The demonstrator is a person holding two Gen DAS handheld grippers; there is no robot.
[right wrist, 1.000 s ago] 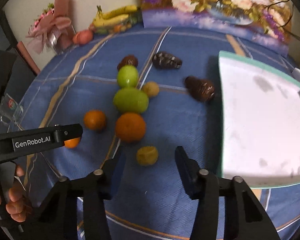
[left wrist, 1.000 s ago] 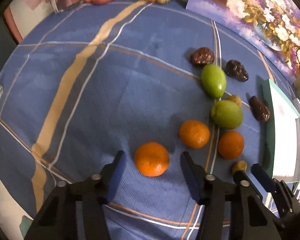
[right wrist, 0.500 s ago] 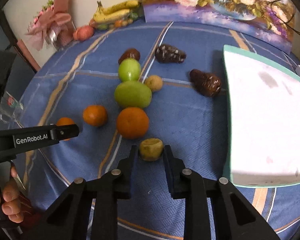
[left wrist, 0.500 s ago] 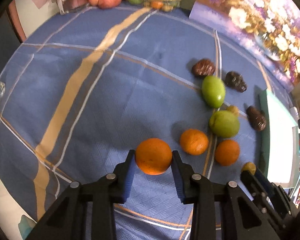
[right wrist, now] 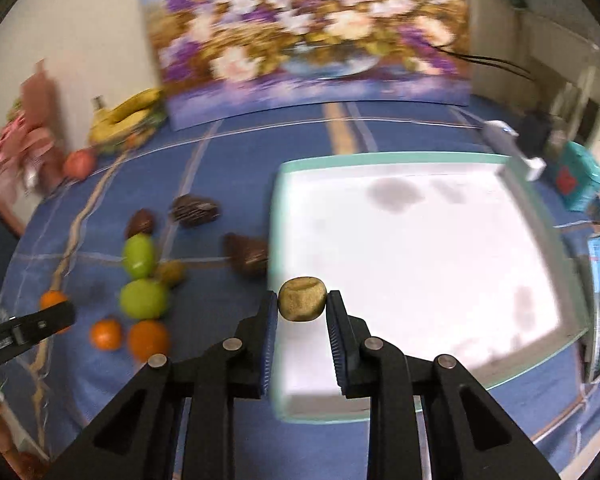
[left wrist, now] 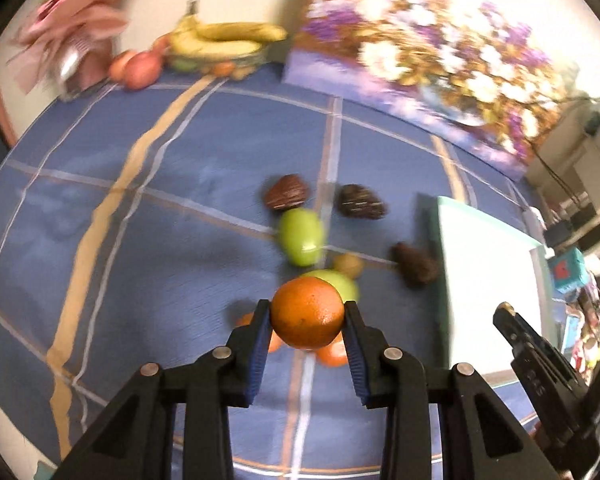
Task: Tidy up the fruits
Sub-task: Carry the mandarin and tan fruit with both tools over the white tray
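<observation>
Tray [right wrist: 420, 260] by the desk's right edge holds nothing. Left tongs [left wrist: 306, 320] clamp an orange [left wrist: 307, 314], right tongs [right wrist: 302, 304] a small yellowish fruit [right wrist: 302, 299] above the tray's near rim. Eight fruits wait mid-desk.

The table wears a matt blue woven cloth [left wrist: 172, 216] with tan and white stripes. The left tongs [left wrist: 306, 320] are matt black plastic with ribbed blue pads and dull metal pins; the orange [left wrist: 307, 314] between them has a pitted, faintly shiny peel. The small tan fruit [right wrist: 302, 299] in the right tongs [right wrist: 302, 308] looks rough and dry. The green fruits [right wrist: 139, 256] are smooth and glossy. The tray [right wrist: 420, 157] seems to be matt white inside with a pale green rim, perhaps plastic.
</observation>
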